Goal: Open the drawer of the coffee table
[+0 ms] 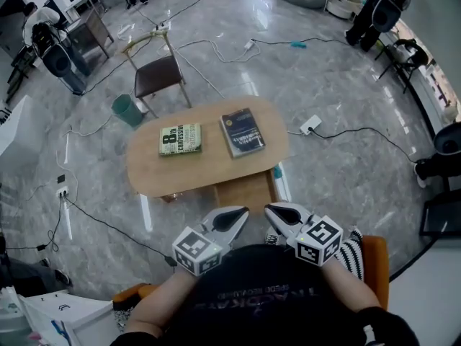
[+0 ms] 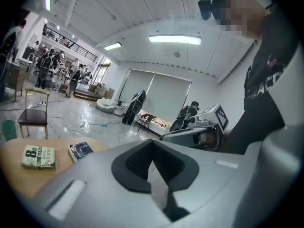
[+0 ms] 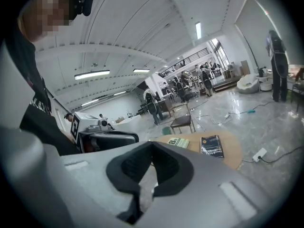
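Observation:
An oval wooden coffee table (image 1: 209, 171) stands on the grey floor in the head view. Its drawer (image 1: 245, 191) sticks out from the near edge, between white legs. On top lie a green-and-white book (image 1: 180, 139) and a dark blue book (image 1: 243, 132). Both grippers hang close to my body, well short of the table. The left gripper (image 1: 236, 215) and the right gripper (image 1: 275, 212) point toward the drawer, each shut with nothing held. The left gripper view shows shut jaws (image 2: 164, 189) with the table (image 2: 14, 175) far to the left. In the right gripper view the jaws (image 3: 141, 186) are shut too.
A brown chair (image 1: 158, 74) and a green bin (image 1: 128, 109) stand beyond the table. Cables and a white power strip (image 1: 310, 125) lie on the floor. An orange seat (image 1: 374, 254) is behind me. Black equipment stands at the room's edges.

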`<state>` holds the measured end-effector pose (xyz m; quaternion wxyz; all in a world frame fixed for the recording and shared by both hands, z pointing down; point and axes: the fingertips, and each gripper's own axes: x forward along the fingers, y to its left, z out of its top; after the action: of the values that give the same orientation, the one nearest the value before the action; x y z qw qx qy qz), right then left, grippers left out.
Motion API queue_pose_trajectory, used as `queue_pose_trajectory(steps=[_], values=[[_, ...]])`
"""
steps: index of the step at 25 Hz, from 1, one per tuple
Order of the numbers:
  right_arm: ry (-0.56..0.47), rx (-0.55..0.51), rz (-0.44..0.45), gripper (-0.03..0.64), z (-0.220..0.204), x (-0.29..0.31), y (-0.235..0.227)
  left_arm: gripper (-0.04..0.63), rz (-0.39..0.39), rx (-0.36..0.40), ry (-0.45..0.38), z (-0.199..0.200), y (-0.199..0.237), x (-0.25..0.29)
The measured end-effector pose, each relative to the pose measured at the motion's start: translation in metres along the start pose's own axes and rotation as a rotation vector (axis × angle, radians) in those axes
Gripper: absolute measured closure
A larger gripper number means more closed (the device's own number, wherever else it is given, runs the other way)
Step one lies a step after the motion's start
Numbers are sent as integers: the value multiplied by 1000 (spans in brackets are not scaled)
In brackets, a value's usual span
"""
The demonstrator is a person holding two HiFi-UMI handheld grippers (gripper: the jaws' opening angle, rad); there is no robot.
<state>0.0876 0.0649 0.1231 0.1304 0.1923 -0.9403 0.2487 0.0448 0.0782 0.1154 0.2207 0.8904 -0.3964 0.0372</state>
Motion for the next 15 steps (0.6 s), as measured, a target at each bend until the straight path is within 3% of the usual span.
queue_pose_trajectory(steps=[6,15], values=[[0,30,8,615,-3,1,-2,592,10,-46,-7,-4,1,-2],[4,17,32,615,-8,-2,8,592,-7,-29,-16,-2,-9,-4]])
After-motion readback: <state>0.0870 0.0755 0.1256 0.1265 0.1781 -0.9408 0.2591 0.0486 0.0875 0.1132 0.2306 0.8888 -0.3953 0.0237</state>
